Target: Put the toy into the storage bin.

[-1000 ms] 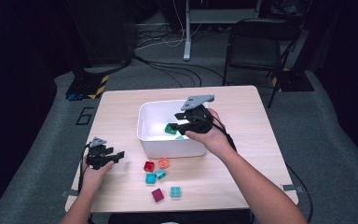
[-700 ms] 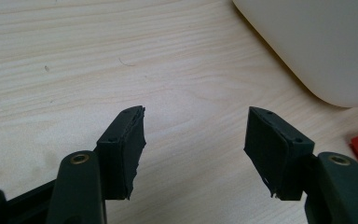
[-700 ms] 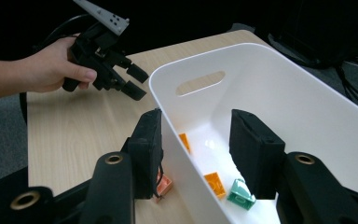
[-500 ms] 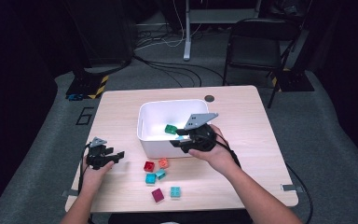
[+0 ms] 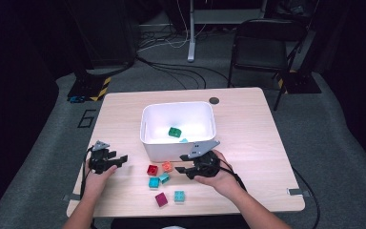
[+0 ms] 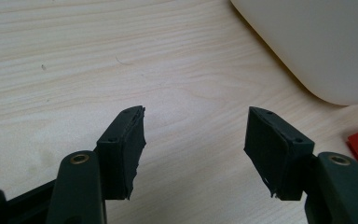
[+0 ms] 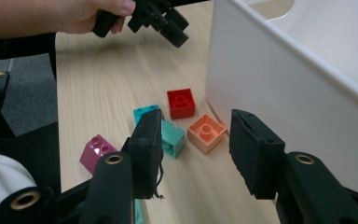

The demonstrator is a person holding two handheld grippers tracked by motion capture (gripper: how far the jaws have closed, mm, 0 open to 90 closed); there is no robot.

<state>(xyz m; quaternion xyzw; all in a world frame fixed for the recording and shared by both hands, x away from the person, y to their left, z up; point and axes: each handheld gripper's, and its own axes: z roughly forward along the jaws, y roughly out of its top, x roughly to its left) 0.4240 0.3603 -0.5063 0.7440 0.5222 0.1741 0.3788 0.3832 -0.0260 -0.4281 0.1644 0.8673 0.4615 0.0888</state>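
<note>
Right tool (image 7: pixel 196 154) open, empty; orange brick (image 7: pixel 207 132) between jaws, beside white bin (image 7: pixel 279 88).

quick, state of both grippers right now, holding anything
Left gripper: open, nothing between its jaws, over bare table.
Right gripper: open, holding nothing, pointed at the orange brick beside the white bin.

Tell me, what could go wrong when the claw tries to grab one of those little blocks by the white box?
The orange block sits very close to the white bin, so one jaw of the open right gripper might bump the wall instead of sliding beside the block. The red block, the orange block and the mint block are bunched together, so grabbing one could knock or pinch a neighbour.
</note>
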